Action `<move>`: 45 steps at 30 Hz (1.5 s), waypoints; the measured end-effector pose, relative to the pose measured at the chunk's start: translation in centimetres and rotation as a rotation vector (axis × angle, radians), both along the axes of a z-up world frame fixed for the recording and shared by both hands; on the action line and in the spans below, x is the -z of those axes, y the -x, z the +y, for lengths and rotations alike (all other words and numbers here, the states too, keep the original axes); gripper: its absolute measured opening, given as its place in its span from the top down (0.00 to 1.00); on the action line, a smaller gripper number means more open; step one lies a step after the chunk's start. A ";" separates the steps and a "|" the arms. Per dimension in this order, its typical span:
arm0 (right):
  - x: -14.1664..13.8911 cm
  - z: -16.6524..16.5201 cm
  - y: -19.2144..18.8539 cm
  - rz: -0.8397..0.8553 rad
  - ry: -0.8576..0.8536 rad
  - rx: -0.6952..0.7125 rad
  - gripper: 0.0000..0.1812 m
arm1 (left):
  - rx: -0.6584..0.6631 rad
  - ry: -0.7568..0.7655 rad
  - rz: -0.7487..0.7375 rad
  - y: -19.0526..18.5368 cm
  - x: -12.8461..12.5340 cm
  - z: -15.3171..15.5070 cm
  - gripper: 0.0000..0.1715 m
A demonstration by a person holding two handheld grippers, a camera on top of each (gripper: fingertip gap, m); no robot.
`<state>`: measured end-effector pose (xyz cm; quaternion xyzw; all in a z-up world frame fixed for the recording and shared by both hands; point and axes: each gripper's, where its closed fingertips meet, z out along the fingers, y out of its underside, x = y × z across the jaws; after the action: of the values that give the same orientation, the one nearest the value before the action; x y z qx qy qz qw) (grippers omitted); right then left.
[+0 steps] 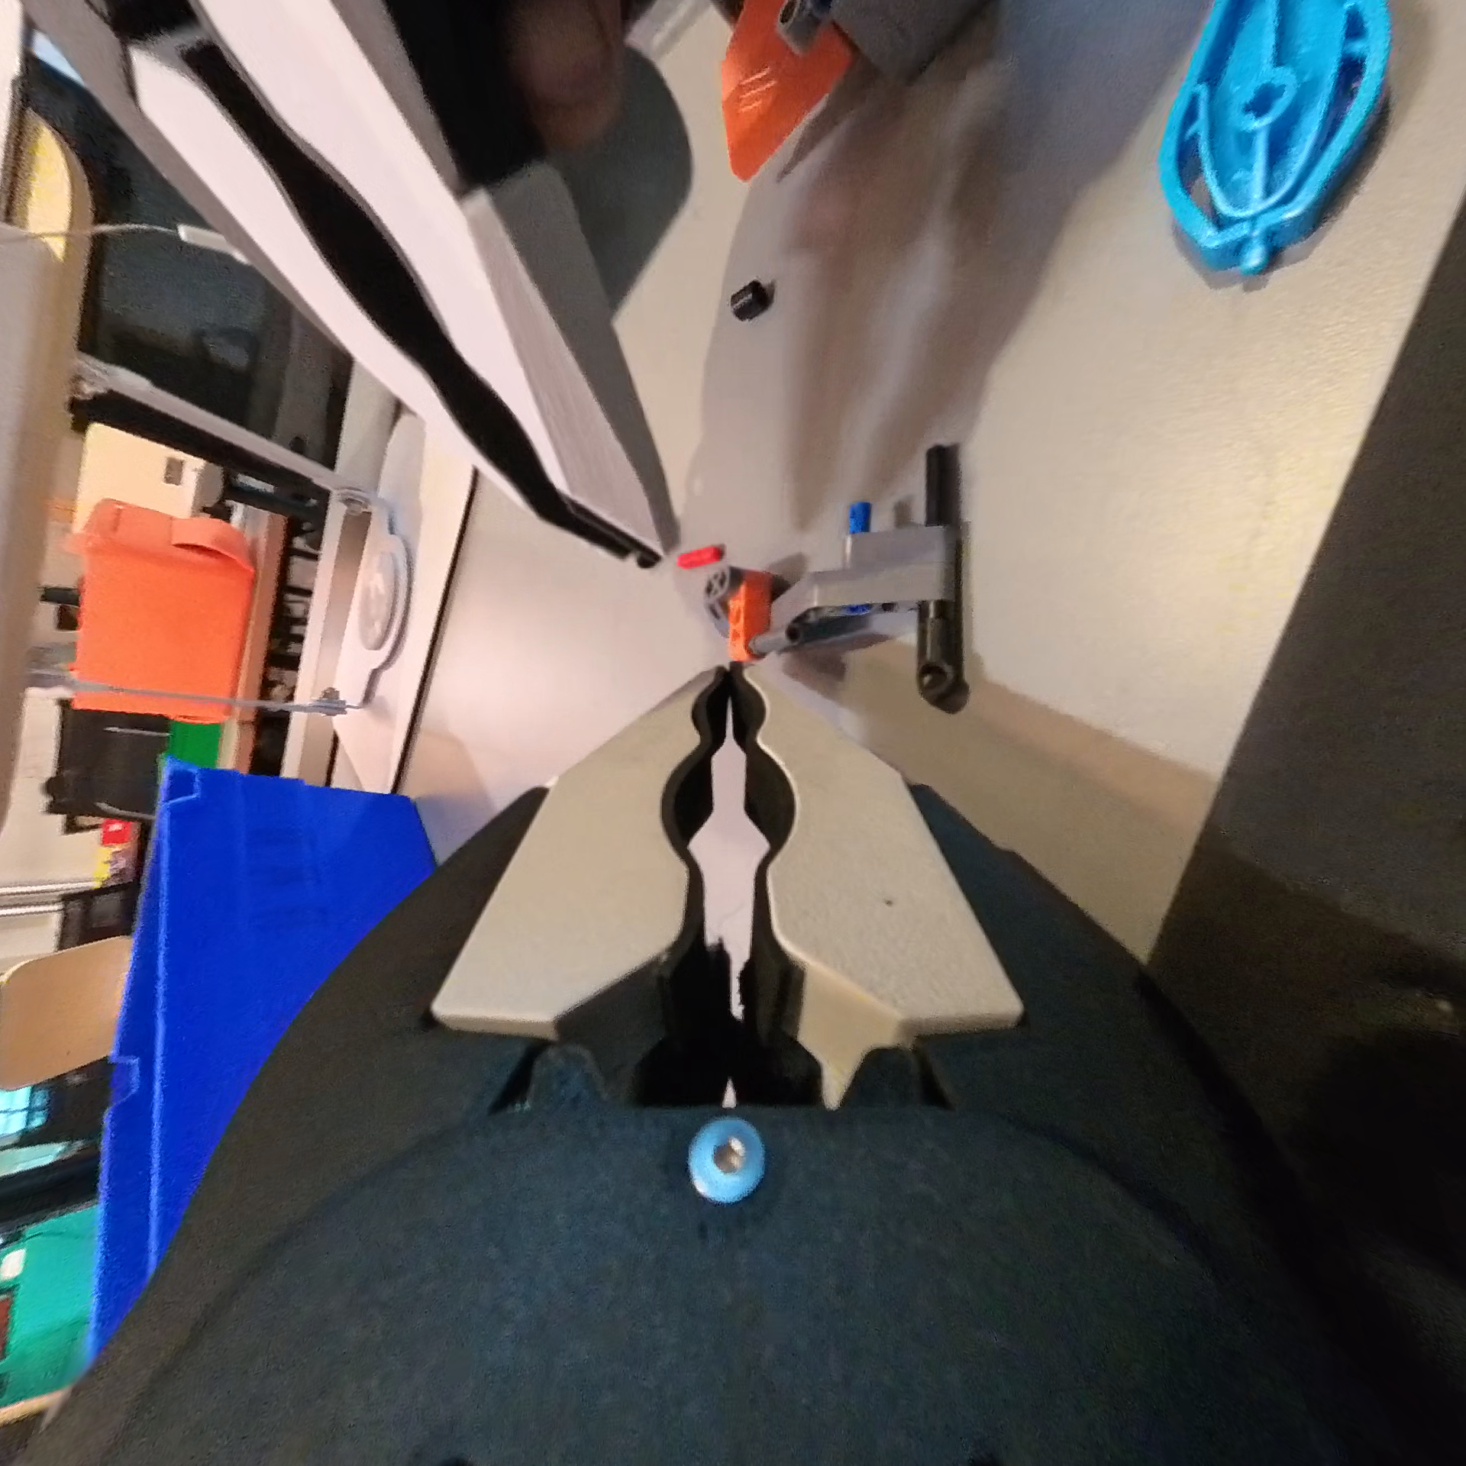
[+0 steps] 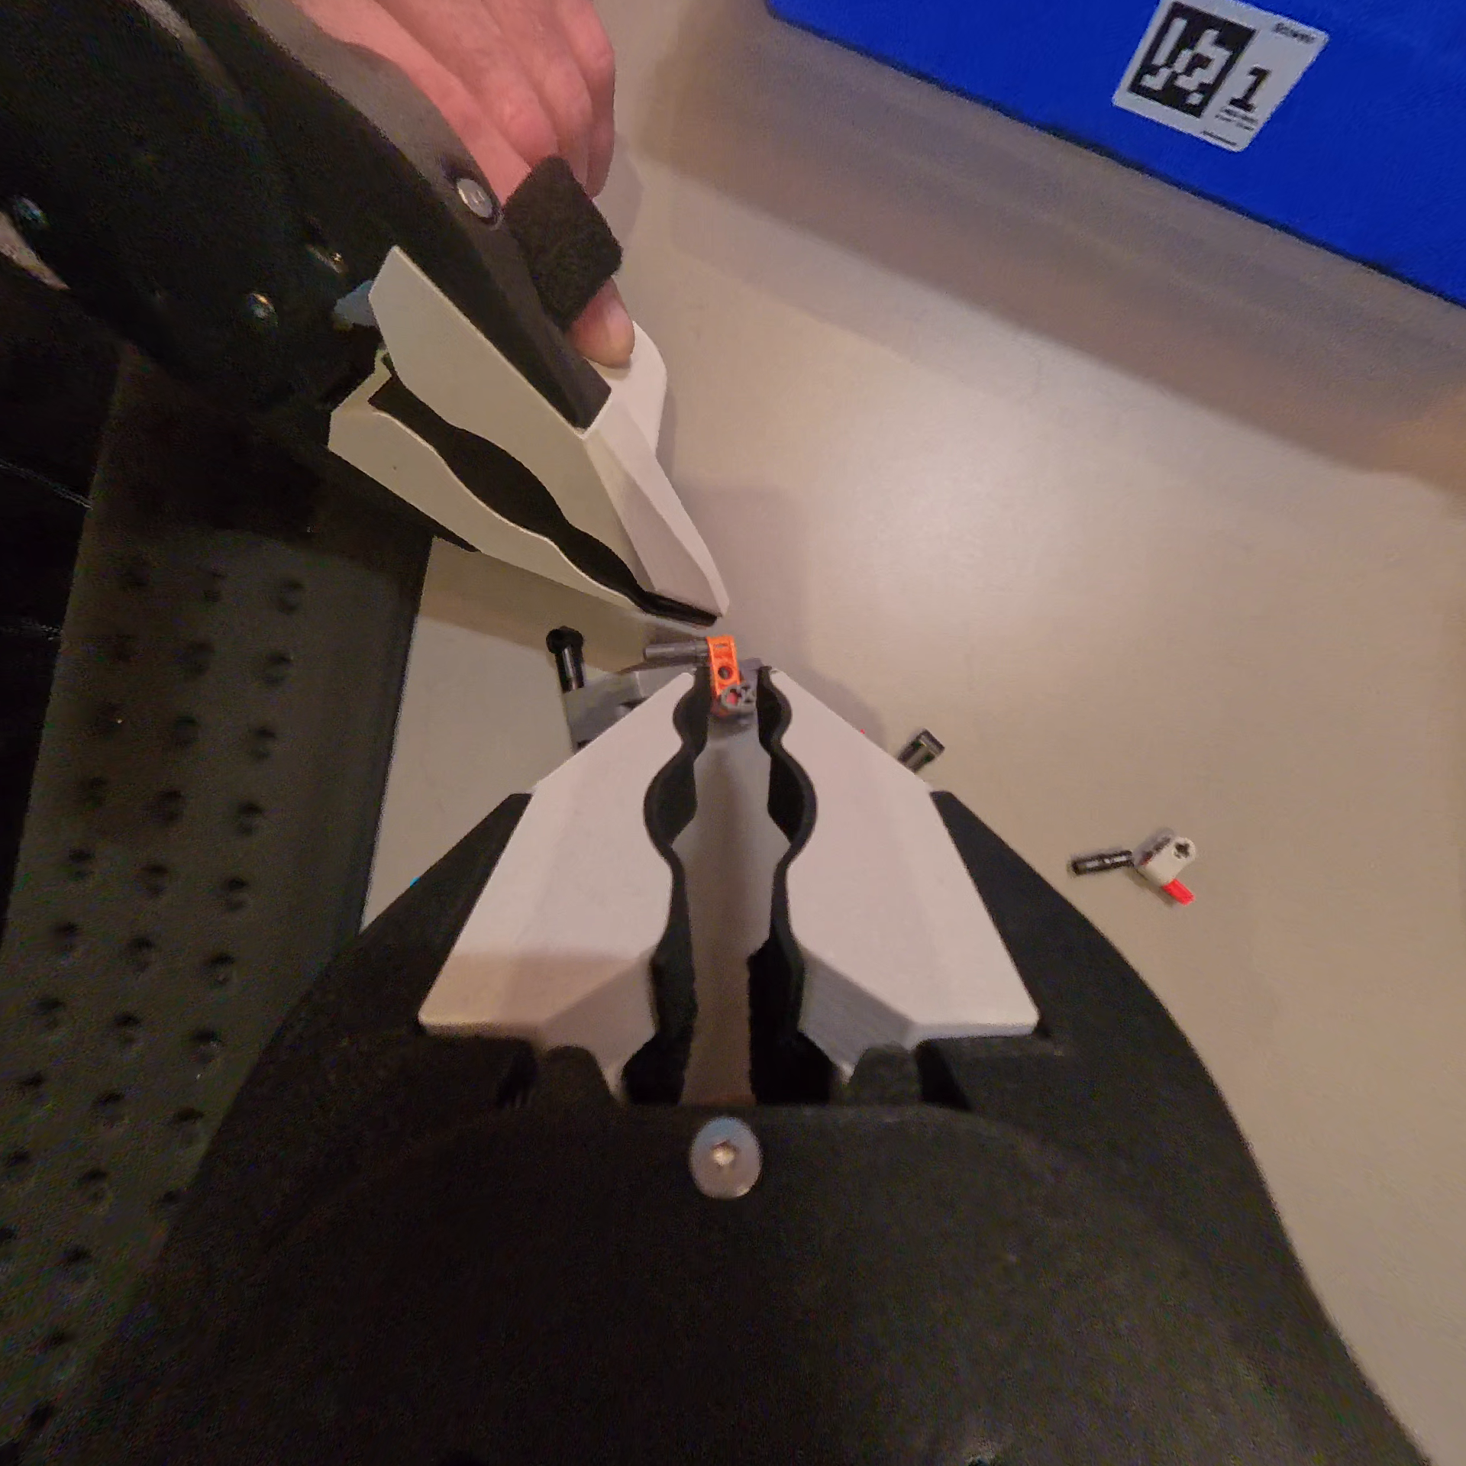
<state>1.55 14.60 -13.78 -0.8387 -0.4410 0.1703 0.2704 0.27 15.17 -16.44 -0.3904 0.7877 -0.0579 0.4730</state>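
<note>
Only readable bit was a white sticker [image 2: 1220, 73] with a black square code on the blue bin [image 2: 1190, 182].

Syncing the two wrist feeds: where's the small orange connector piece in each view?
Left wrist view: orange connector sits at centre, just beyond the tips of the left hand-held gripper.
Right wrist view: orange connector sits just above centre, at the tips of the right hand-held gripper.
Shared landmark: the black pin standing on the grey assembly beside it.
</note>
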 end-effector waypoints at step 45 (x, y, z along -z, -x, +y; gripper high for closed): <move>-3.3 1.6 -2.4 -0.035 -0.341 0.095 0.88 | 0.174 0.696 -0.139 -3.3 -6.4 0.0 0.98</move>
<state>3.97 16.18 -10.44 -0.8035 -0.4279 0.0654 0.4086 3.58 15.17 -10.00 -0.4548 0.7169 -0.3890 0.3576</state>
